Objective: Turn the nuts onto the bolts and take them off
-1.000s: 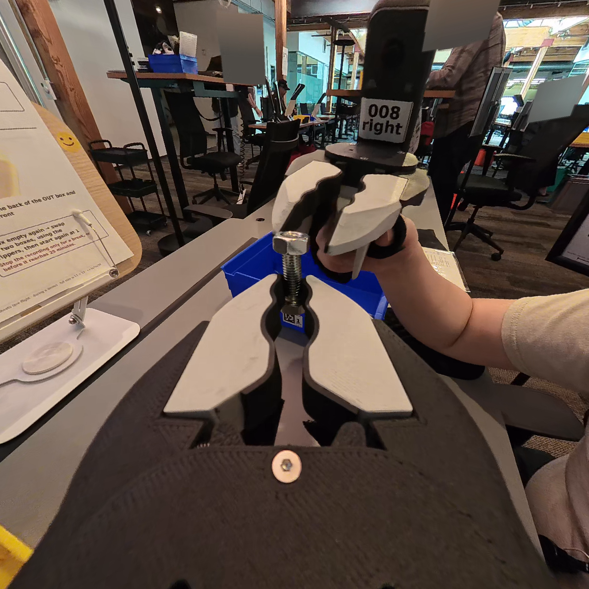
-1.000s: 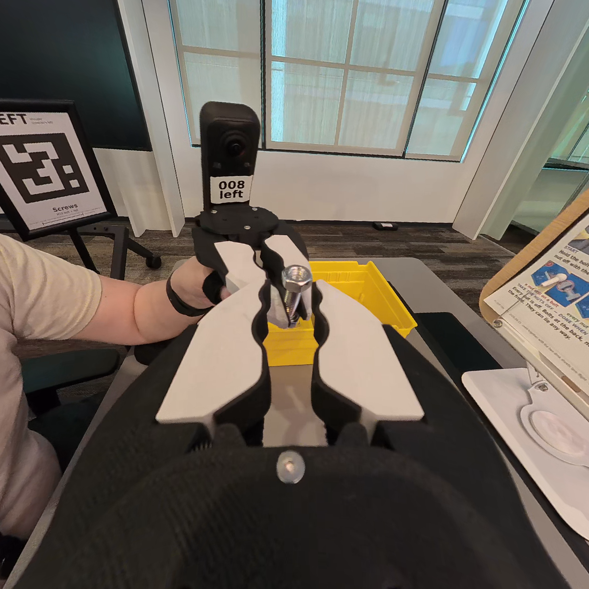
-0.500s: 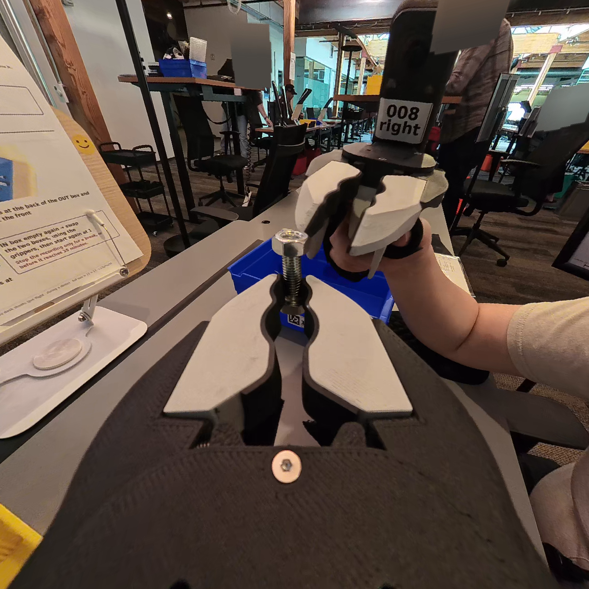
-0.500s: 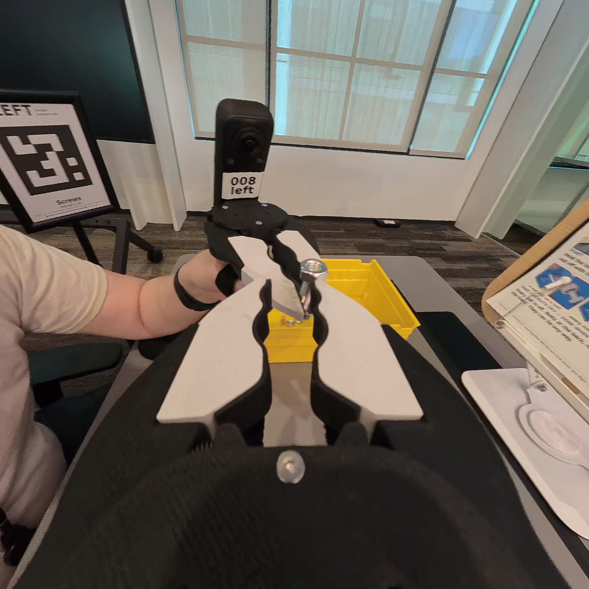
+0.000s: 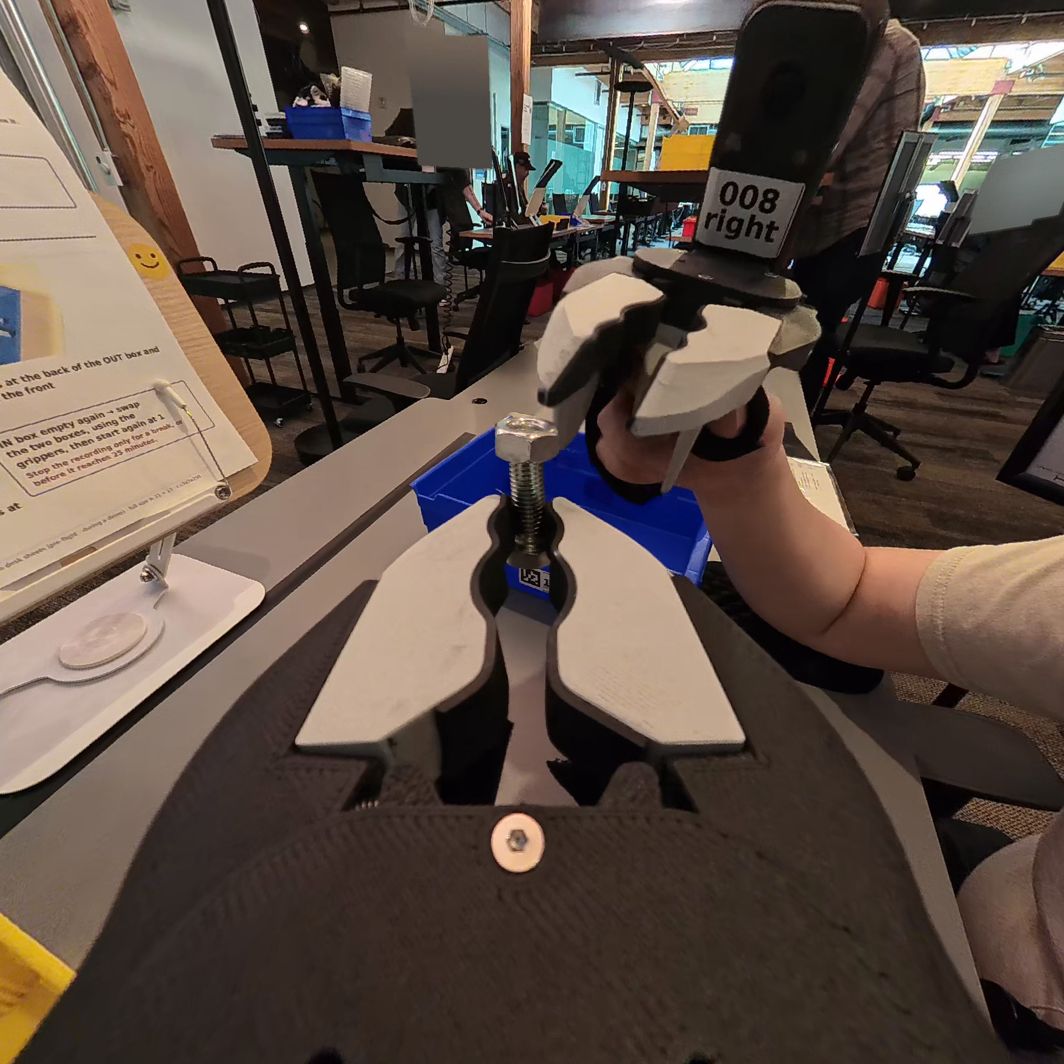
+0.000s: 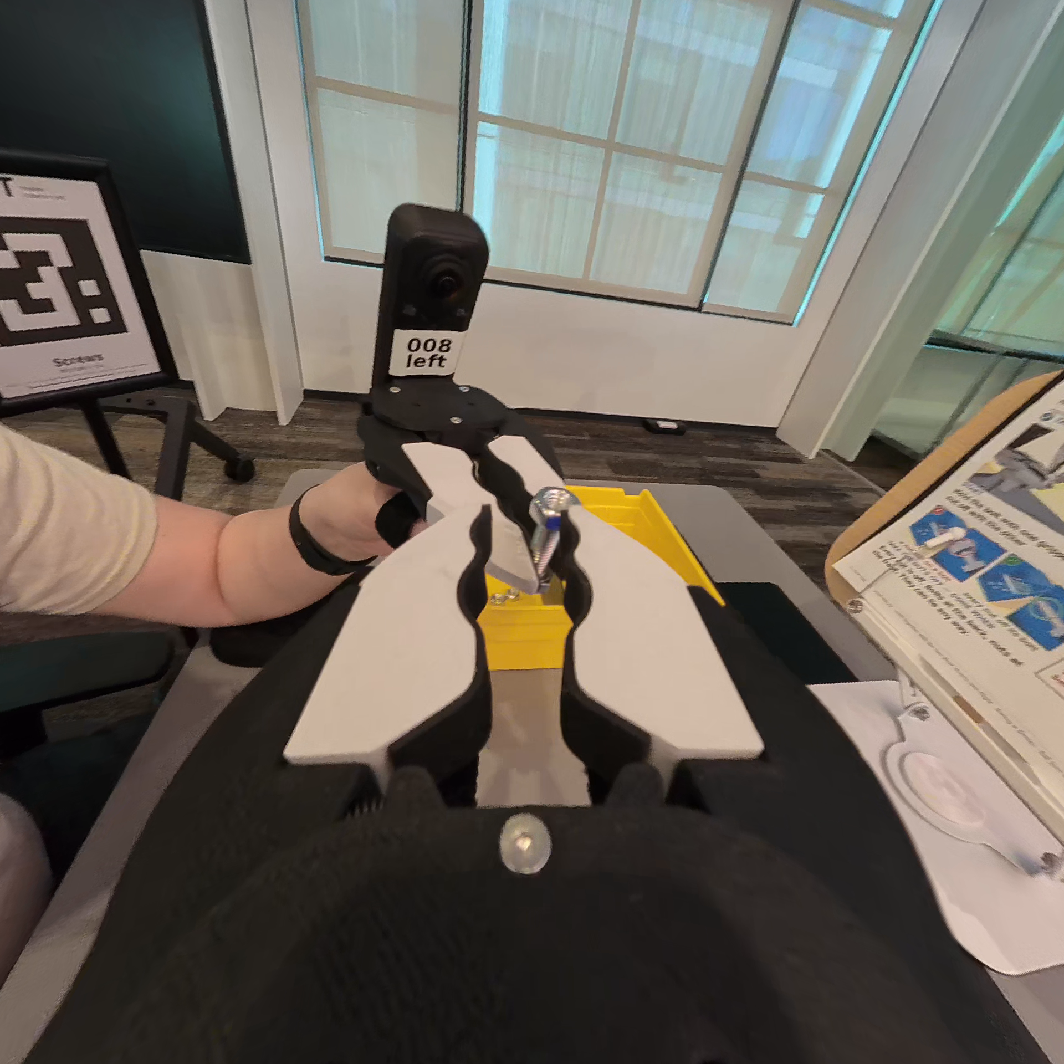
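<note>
At the centre of the left wrist view, the left gripper (image 5: 525, 538) clenches the bolt (image 5: 527, 506) upright, the nut (image 5: 525, 439) on its upper end (above the fingertips). The right gripper (image 5: 613, 414), upper right, hangs parted just beside the nut, grasping nothing.

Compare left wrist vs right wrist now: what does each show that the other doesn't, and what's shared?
Left wrist only: blue bin behind the bolt, and an office with desks and chairs.
Right wrist only: yellow bin, windows, and a framed marker sign.
Both: the bolt upright with the nut at its top, clamped in the left gripper, and the right gripper open, not on the nut.
</note>
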### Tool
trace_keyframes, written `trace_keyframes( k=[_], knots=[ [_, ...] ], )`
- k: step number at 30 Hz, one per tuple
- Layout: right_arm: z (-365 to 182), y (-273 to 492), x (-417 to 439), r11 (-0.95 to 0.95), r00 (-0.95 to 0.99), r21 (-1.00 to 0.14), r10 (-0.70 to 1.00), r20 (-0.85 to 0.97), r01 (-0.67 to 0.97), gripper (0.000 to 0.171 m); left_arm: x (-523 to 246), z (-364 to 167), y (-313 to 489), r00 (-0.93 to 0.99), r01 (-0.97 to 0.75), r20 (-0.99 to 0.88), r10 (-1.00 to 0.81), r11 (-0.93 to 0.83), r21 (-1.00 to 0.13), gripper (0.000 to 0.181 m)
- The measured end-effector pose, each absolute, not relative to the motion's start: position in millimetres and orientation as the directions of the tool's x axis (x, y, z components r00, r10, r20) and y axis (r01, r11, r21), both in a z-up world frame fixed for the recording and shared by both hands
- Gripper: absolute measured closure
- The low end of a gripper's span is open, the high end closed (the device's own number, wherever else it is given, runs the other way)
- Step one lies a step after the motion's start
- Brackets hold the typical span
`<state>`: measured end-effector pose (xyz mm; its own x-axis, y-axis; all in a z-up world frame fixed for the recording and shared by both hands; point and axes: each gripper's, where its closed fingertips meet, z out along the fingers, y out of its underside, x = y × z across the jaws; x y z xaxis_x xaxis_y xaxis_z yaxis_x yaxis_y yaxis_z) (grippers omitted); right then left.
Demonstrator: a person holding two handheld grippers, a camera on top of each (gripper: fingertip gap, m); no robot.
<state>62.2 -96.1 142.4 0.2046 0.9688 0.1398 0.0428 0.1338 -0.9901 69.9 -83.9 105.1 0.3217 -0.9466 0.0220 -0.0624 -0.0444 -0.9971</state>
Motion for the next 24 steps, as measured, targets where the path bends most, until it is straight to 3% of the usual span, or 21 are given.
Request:
trace_keyframes(
  k=[6,15,18,24],
  knots=[
    [137.0,-91.7,57.5,0.115,0.206,-0.992,0.971,0.122,0.048,0.133,72.3,104.1,-85.6,0.313,-0.065,0.019,-0.949,-0.042,-0.997,0.172],
    [134.0,-106.9,53.9,0.116,0.152,-0.988,0.98,0.13,0.1,0.135,66.3,107.5,-81.0,0.334,-0.052,0.021,-0.942,-0.04,-0.998,0.172],
    [135.6,-96.9,55.8,0.136,0.223,-0.986,0.962,0.155,0.098,0.134,67.0,108.2,-82.5,0.33,-0.052,0.015,-0.944,-0.034,-0.998,0.172],
    [140.0,-98.2,42.1,0.155,0.217,-0.988,0.965,0.147,-0.02,0.086,72.4,109.2,-88.6,0.298,-0.045,0.0,-0.955,-0.014,-0.999,0.172]
  ],
)
